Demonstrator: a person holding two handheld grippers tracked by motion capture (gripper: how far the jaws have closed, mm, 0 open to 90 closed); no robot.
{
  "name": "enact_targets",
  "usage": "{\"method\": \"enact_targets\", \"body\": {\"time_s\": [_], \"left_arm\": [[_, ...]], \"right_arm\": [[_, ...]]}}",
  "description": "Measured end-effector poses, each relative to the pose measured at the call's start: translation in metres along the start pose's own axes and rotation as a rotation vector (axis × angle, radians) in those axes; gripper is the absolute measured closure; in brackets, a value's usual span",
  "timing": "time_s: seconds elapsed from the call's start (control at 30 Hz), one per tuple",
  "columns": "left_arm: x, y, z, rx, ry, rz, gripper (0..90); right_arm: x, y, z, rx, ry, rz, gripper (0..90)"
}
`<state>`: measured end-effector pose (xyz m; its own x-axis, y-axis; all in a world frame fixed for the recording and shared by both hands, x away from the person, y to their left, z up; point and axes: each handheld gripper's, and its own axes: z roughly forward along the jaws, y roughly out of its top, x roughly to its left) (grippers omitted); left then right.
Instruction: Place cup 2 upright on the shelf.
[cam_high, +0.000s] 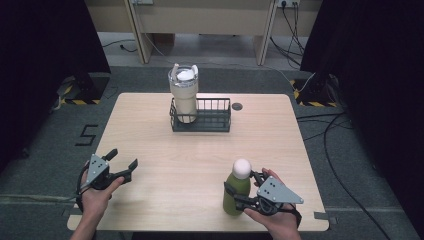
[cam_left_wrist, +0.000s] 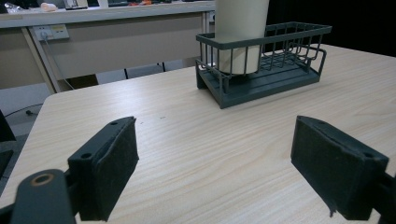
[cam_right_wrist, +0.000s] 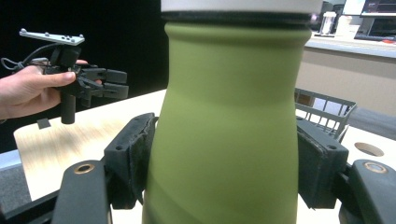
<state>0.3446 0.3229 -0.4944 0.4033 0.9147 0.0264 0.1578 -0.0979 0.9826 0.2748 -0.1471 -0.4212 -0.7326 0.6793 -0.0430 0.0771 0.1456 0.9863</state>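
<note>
Up close, right hand-held gripper (cam_right_wrist: 224, 163) pinching the green bottle (cam_right_wrist: 229, 130); overhead, left hand-held gripper (cam_high: 122, 164) spread, empty.

On the table (cam_high: 165, 165), a wire basket (cam_high: 212, 119) sat near the far edge, about midway along it, with a tumbler (cam_high: 183, 95) standing upright in its left end. A bottle (cam_high: 236, 192) stood upright near the near edge, toward the right corner, between the jaws of the right gripper (cam_high: 239, 193). The left gripper (cam_high: 123, 161) hung over the near left corner, well apart from the bottle.
</note>
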Motion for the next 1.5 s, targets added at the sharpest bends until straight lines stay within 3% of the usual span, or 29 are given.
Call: {"method": "enact_targets", "body": {"time_s": [0.4, 0.8, 1.5], "left_arm": [[0.001, 0.0, -0.001, -0.001, 0.003, -0.004, 14.1], [0.003, 0.001, -0.002, -0.003, 0.005, -0.009, 14.2], [-0.003, 0.005, -0.002, -0.016, -0.005, 0.004, 14.2]], "right_arm": [[-0.008, 0.016, 0.005, -0.033, -0.031, -0.019, 31.5], [-0.023, 0.029, 0.011, -0.042, -0.088, -0.003, 31.7], [-0.035, 0.048, 0.029, -0.069, -0.129, -0.005, 32.1]]}}
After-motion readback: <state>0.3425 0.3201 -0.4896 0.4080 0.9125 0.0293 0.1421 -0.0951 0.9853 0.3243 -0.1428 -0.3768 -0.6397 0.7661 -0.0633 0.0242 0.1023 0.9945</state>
